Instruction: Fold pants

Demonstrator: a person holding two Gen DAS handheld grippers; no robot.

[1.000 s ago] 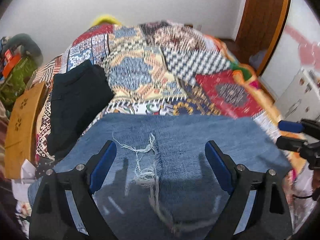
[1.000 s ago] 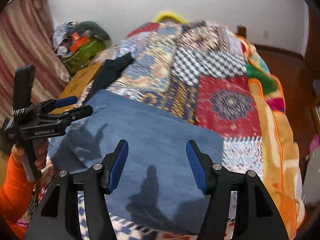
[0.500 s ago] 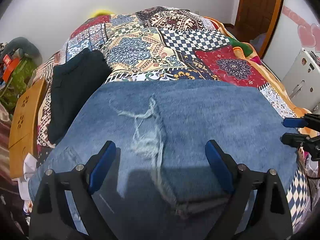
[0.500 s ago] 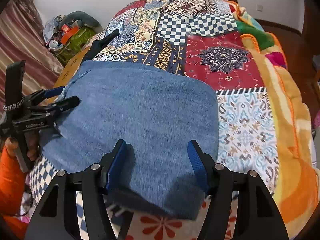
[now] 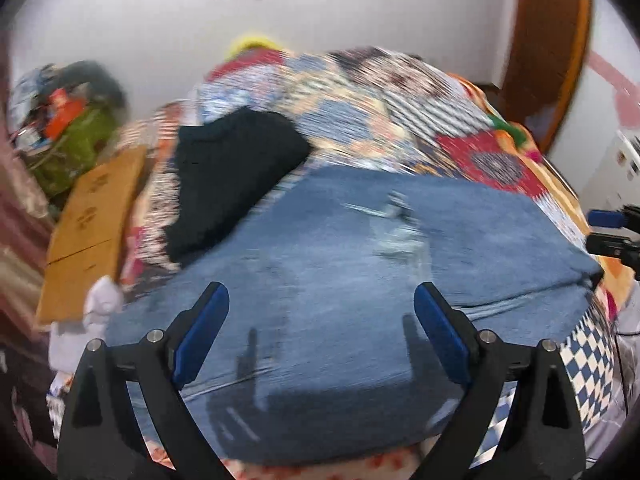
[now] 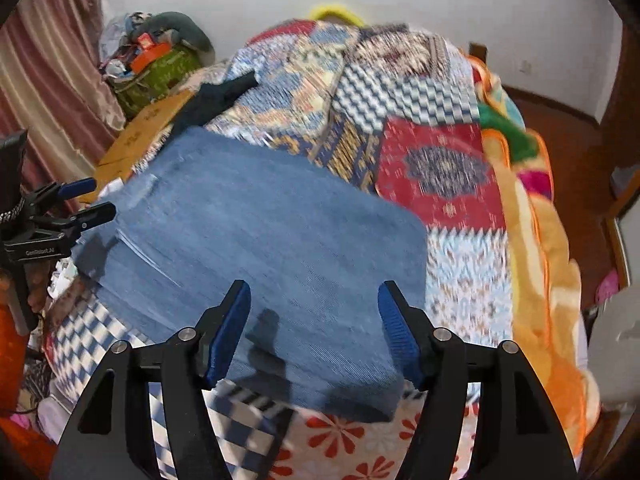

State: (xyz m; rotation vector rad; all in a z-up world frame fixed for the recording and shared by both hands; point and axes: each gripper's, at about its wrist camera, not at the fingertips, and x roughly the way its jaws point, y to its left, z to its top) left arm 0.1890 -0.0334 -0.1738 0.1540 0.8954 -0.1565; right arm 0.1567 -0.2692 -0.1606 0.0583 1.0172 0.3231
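1. Blue denim pants (image 5: 360, 264) are lying folded into a flat block on the patchwork quilt (image 6: 440, 168), near its front edge.
2. Left gripper (image 5: 322, 334) is hovering over the denim with its tongs spread wide, gripping nothing.
3. Right gripper (image 6: 314, 332) is likewise hanging spread and empty (both views are blurred).
4. Black garment (image 5: 236, 176) is sitting beside the pants, touching their far-left edge.

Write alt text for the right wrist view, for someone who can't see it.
Folded blue jeans lie on a bed's patchwork quilt, with the open right gripper empty above their near edge. The left gripper, also open, shows at the left edge.
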